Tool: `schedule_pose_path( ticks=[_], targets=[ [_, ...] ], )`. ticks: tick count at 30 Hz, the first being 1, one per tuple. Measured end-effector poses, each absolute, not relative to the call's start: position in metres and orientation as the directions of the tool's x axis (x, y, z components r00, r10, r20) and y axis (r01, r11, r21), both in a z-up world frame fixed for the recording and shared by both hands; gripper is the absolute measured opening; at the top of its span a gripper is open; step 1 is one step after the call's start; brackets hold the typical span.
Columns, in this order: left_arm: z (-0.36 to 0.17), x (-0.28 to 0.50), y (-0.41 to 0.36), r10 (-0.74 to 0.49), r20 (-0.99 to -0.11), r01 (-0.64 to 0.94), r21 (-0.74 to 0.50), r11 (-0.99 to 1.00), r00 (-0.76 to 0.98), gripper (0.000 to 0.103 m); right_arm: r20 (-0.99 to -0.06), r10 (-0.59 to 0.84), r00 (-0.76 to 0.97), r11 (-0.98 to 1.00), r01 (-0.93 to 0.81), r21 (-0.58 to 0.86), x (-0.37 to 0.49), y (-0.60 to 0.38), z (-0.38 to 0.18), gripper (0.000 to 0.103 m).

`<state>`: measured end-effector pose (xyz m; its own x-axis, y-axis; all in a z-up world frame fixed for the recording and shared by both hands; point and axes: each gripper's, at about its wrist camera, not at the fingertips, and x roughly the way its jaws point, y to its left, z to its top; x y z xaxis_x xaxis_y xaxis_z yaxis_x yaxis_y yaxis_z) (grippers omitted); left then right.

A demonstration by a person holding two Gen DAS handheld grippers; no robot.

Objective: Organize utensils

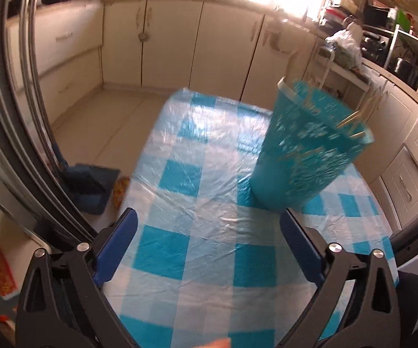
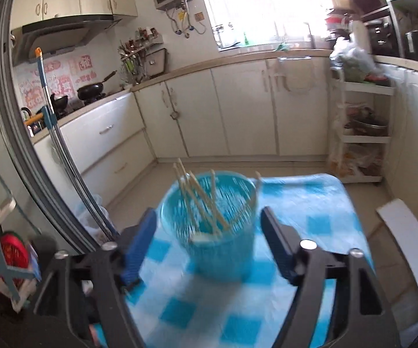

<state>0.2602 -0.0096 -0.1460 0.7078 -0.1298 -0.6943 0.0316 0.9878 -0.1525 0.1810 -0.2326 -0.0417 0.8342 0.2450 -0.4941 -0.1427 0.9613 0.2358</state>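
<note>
A teal perforated utensil holder [image 2: 217, 229] stands on the blue-and-white checked tablecloth [image 2: 310, 203]. Several wooden chopsticks [image 2: 206, 200] stand in it, leaning against its rim. My right gripper [image 2: 209, 220] is open and empty, its blue fingers on either side of the holder, just above and in front of it. In the left wrist view the same holder [image 1: 302, 150] stands ahead and to the right, with chopstick tips [image 1: 351, 121] showing at its rim. My left gripper [image 1: 209, 223] is open and empty above the cloth, short of the holder.
The small table [image 1: 197, 150] stands in a kitchen with cream cabinets [image 2: 238, 110] around it. A white rack [image 2: 362, 133] with bags is at the right. A sliding door frame [image 2: 34, 150] and a mop [image 2: 52, 116] are at the left. Floor surrounds the table.
</note>
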Motion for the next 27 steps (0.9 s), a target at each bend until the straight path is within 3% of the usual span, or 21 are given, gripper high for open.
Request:
schedule_pose_path(
  ticks=[4, 11, 14, 19, 27],
  targets=[
    [-0.094, 0.215, -0.018, -0.075, -0.655, 0.013, -0.099, 0.995, 0.752, 0.096, -0.51, 0.204, 0.836, 0.966, -0.086, 0.245, 0.133, -0.234, -0.032, 0.096],
    [-0.033, 0.137, -0.033, -0.165, -0.613, 0.162, -0.061, 0.985, 0.772, 0.096, -0.495, 0.148, 0.856, 0.972, -0.035, 0.231, 0.064, -0.228, 0.003, 0.096],
    [-0.015, 0.104, -0.035, -0.125, -0.59, 0.144, -0.015, 0.989, 0.798, 0.096, -0.468, 0.135, 0.873, 0.97, -0.019, 0.243, 0.034, -0.225, 0.015, 0.096],
    [0.003, 0.064, -0.021, -0.124, -0.574, 0.089, -0.088, 0.992, 0.81, 0.096, -0.418, 0.109, 0.902, 0.967, 0.001, 0.254, -0.012, -0.217, 0.03, 0.096],
    [0.027, 0.016, -0.019, -0.104, -0.529, 0.09, -0.052, 0.995, 0.843, 0.096, -0.371, 0.118, 0.921, 0.962, -0.014, 0.271, -0.055, -0.203, 0.037, 0.096]
  ],
)
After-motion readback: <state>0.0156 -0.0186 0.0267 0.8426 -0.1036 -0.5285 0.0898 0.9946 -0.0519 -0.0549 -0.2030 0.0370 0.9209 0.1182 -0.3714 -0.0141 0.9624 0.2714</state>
